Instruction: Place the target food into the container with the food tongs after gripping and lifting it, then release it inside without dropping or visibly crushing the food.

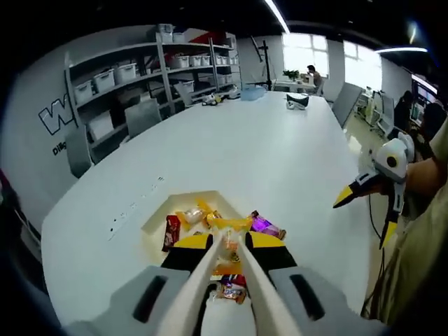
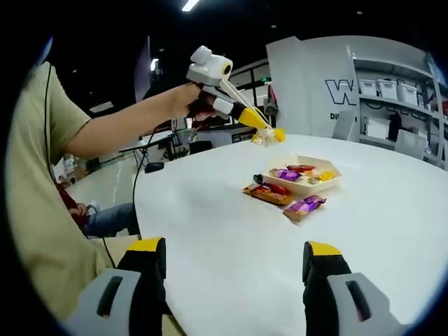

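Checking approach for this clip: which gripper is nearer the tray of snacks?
Left. The left gripper, holding tongs, hovers above and beside the tray; the right gripper sits open, well back across the table.

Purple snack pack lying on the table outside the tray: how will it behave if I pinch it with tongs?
The purple pack looks small and flat, likely light. Its shiny wrapper may slip or crinkle, so it could slide on the smooth white table.

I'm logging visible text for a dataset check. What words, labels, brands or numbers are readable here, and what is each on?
"W": start of a large sign on the grey wall panel, the rest cut off by the shelving.
Smaller line under that sign, beginning "D": too blurred to read.
Snack wrappers in and beside the tray: print too small to read.
Storage bins: no legible labels.
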A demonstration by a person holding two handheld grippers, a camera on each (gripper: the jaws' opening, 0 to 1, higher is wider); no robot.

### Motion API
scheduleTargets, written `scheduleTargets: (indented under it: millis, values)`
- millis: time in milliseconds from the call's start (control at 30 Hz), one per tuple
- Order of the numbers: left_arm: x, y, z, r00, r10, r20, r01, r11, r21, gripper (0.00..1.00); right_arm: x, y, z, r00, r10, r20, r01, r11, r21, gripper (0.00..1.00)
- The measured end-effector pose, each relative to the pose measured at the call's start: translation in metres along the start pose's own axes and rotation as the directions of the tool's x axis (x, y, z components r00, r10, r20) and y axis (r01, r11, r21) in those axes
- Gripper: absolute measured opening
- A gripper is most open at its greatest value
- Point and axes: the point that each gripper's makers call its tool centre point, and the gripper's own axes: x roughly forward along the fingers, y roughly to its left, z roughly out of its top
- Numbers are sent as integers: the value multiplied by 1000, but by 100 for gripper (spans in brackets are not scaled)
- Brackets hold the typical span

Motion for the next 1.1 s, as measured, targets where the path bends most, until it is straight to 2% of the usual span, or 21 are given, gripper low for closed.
scheduleTargets:
  millis: [233,500,733,867,1100]
  values:
    - [15,6,12,1000,3,4,-3,1000,-3,17,-2,-1,-1,1000,-6,2,6,1000,2,79]
    - [37,10,16,1000,-1,-29,2,1000,5,17,-5,-3,-1,1000,-13,4,13,1000,5,79]
    - [55,15,7,998,-4,-57,2,1000,-29,19,-7,-5,-1,1000,-17,4,17,1000,5,79]
    - [61,11,2,998,-14,-68,11,999,-38,20,-9,-6,0,1000,-22,9,22,1000,6,79]
    - [55,12,-5,996,-8,-87,6,1000,-29,20,-10,-7,-1,1000,-23,6,23,1000,6,79]
